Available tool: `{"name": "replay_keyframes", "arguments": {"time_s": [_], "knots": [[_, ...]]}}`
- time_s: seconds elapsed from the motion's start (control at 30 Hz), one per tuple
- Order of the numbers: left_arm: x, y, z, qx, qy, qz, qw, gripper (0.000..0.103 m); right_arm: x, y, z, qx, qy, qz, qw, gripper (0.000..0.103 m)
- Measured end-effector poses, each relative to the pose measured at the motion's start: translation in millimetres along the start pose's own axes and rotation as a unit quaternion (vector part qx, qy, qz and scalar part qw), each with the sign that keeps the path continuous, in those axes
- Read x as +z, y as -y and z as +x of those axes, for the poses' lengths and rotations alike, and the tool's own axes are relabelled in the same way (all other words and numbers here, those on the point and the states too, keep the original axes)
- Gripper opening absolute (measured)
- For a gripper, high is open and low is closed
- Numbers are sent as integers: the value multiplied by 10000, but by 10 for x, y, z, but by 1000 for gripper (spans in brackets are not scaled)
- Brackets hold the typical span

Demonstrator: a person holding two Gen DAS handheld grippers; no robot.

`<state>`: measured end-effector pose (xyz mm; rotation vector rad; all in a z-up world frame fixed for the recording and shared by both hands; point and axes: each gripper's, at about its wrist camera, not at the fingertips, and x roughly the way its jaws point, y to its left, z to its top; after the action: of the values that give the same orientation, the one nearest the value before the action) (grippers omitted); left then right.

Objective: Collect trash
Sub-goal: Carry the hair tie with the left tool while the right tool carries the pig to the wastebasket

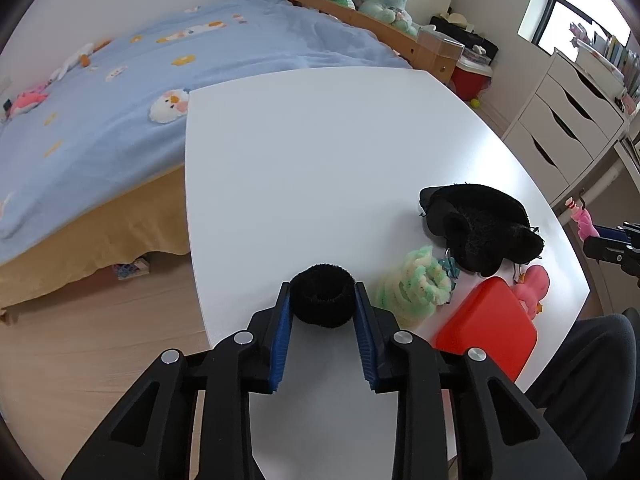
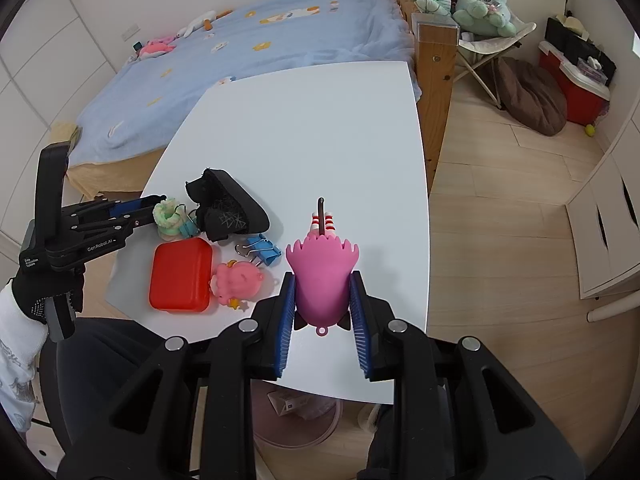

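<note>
Right now the left gripper [image 1: 322, 312] jaws pinch a fluffy black scrunchie [image 1: 322, 300] near the tabletop's [image 1: 320, 140] left edge, the right gripper [image 2: 323, 300] clamps a pink toy [image 2: 322, 280], and either soft grip could slip when lifted.

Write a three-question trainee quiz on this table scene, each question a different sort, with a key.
1. True or false: the right gripper grips a pink toy figure.
2. Multiple choice: the left gripper has its pads on either side of A) the red case, B) a black fuzzy scrunchie, C) the blue binder clips.
3. Fill in: the green and cream scrunchie lies on the white ____.

Key: 1 true. 2 B, pads against its sides. 3 table.
</note>
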<state>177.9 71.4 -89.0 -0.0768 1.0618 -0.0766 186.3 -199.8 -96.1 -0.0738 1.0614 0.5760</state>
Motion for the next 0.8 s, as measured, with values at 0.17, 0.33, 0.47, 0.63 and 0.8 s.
{"name": "replay_keyframes", "arguments": {"time_s": [0.17, 0.33, 0.47, 0.63, 0.8], "knots": [[-27, 0, -85, 8, 97, -55, 9999, 27, -9, -22, -5, 13, 26, -36, 10000, 27], [-75, 33, -236, 2, 209, -77, 9998, 27, -37, -81, -56, 37, 73, -104, 9999, 27], [-146, 107, -414, -28, 320, -59, 9995, 27, -69, -114, -141, 67, 128, -147, 9998, 27], [-264, 217, -601, -90, 406, 23, 9991, 27, -165, -163, -267, 107, 216, -181, 9995, 27], [-405, 358, -819, -180, 527, 115, 9984, 27, -292, -237, -406, 140, 283, -311, 9990, 27]]}}
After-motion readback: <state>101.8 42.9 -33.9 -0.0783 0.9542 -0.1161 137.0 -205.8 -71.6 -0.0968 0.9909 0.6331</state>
